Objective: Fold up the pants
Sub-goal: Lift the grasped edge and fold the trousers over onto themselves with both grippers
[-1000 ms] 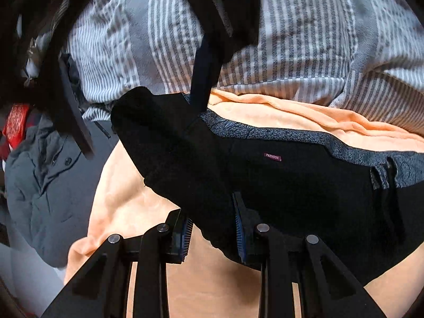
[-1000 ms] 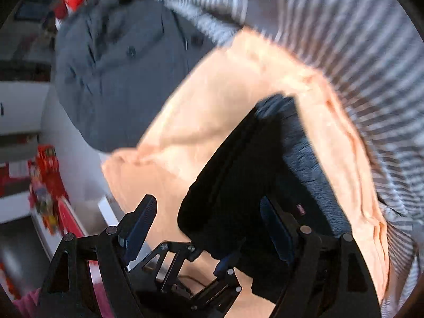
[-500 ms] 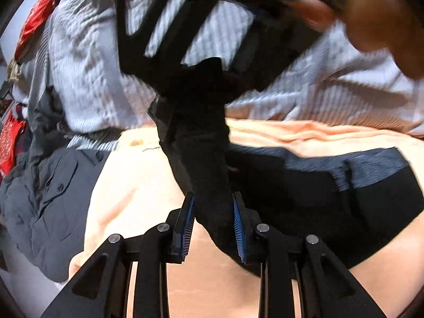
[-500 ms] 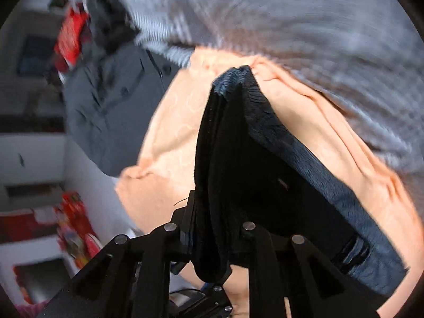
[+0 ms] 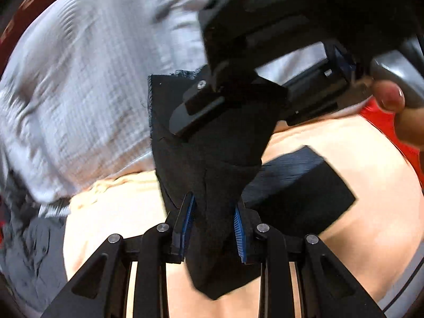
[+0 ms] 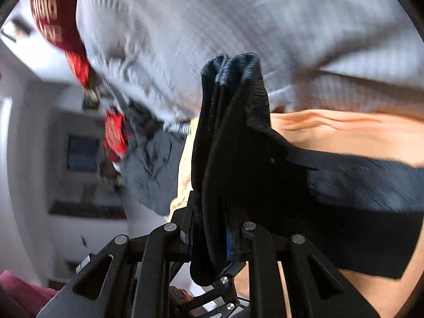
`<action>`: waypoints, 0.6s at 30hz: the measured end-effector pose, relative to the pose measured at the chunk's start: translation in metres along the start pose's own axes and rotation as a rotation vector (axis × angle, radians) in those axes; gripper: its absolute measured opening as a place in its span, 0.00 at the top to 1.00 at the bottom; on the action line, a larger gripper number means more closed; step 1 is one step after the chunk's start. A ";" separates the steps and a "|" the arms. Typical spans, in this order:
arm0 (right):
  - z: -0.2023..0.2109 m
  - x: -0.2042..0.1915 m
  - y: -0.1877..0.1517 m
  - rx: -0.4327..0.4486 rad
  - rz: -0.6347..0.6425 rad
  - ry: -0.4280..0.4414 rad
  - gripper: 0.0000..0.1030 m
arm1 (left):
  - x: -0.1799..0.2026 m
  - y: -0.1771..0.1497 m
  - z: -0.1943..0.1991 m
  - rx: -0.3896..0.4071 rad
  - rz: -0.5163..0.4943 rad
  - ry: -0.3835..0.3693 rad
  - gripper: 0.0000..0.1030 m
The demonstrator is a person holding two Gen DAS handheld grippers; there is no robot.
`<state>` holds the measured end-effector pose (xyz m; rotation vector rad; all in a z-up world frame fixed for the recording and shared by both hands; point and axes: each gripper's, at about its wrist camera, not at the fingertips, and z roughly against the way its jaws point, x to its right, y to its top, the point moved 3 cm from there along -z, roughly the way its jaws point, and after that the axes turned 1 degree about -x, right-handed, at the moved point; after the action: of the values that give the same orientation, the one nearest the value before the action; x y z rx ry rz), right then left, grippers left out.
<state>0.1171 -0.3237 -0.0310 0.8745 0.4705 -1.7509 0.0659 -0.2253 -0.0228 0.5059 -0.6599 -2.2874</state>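
Gripping: my left gripper is clamped on a bunched fold of the black pants, blue ribbed pads pressing the cloth from both sides.
Right side: my right gripper is closed tight on a thick wad of the same pants, several layers squeezed between the pads.
Fabric: matte black knit, soft and heavy, with a dark grey ribbed waistband running to the right edge of the right wrist frame.
Shape: in the right wrist view the cloth stands up from the jaws in a tall pleated bundle, its rounded top at centre frame.
Position: pants rise straight from each jaw and trail down to the right onto a peach blanket, smooth and plush.
Left view only: my right gripper's black body biting the pants at upper centre, and my thumb on its handle at the right.
Right view only: a crumpled grey garment at centre left, and a blurred room beyond.
Backdrop: striped grey-white bedding fills the upper left, streaked with blur.
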 end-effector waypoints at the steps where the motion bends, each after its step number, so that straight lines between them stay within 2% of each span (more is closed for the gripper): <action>1: 0.013 0.012 -0.004 0.024 -0.021 0.013 0.83 | 0.012 0.002 -0.001 -0.001 -0.023 -0.011 0.72; 7: 0.066 0.093 -0.033 0.114 -0.129 0.029 0.83 | 0.092 0.002 -0.022 -0.047 -0.143 -0.075 0.72; 11: 0.068 0.162 -0.054 0.122 -0.247 0.017 0.83 | 0.128 -0.016 -0.054 -0.143 -0.211 -0.078 0.72; 13: 0.062 0.183 -0.061 0.117 -0.289 0.028 0.83 | 0.135 -0.023 -0.063 -0.175 -0.232 -0.069 0.71; 16: 0.054 0.202 -0.068 0.120 -0.322 0.020 0.83 | 0.135 -0.036 -0.068 -0.226 -0.246 -0.059 0.52; 17: 0.053 0.206 -0.068 0.120 -0.327 0.014 0.83 | 0.132 -0.040 -0.066 -0.238 -0.235 -0.066 0.48; 18: 0.053 0.211 -0.069 0.117 -0.340 0.008 0.83 | 0.127 -0.044 -0.063 -0.248 -0.228 -0.075 0.48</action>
<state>0.0023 -0.4711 -0.1616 0.9231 0.5513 -2.1037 -0.0106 -0.3082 -0.1197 0.3942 -0.3599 -2.5692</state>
